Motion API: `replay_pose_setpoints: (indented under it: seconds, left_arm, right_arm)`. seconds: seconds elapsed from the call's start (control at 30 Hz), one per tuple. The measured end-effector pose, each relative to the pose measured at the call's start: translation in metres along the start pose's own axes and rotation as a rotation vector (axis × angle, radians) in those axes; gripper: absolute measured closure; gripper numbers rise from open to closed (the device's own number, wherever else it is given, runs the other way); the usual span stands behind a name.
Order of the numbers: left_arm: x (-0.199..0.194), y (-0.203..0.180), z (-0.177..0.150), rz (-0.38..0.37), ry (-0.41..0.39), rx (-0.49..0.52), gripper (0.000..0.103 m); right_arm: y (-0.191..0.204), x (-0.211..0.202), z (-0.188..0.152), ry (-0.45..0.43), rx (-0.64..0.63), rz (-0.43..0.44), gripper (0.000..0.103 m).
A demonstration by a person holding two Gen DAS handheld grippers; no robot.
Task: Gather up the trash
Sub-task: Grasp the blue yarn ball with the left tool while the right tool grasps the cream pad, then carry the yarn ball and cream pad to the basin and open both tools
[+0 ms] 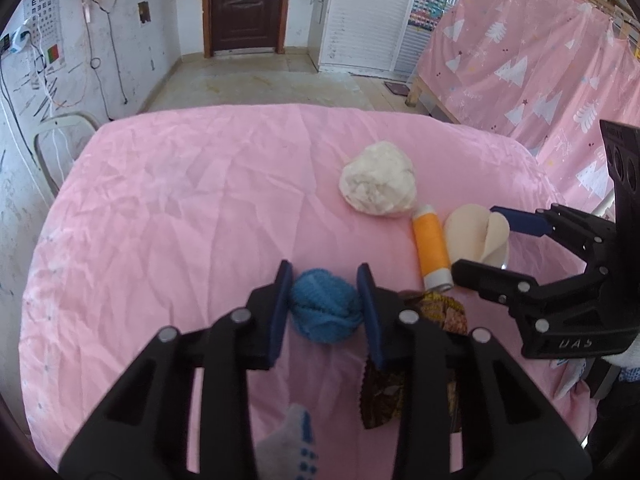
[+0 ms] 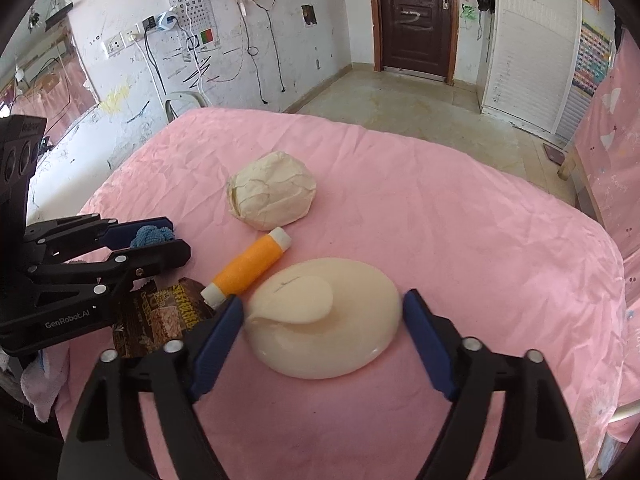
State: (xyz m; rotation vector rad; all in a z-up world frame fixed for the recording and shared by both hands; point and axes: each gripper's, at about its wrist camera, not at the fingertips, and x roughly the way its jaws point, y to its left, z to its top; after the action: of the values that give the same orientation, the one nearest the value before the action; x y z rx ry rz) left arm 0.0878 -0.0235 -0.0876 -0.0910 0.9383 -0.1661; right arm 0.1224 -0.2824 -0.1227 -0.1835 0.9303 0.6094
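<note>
Two hand-held grippers work over trash on a pink tablecloth.

The left gripper is narrowed, its blue pads pressing both sides of a blue yarn ball. Just right of the ball lies an orange thread spool, a brown snack wrapper at its near end and a crumpled white paper wad beyond its far end. The right gripper stands wide around a cream round pad beside the spool; whether its pads touch is unclear.
</note>
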Motion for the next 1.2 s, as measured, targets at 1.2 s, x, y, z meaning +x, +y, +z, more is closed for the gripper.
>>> replay_pose_setpoints:
  seconds: [1.2]
  left_arm:
    - [-0.054, -0.118, 0.033, -0.065, -0.152, 0.114, 0.072]
  right_arm:
    - [-0.102, -0.153, -0.078, -0.293, 0.218, -0.116, 0.035]
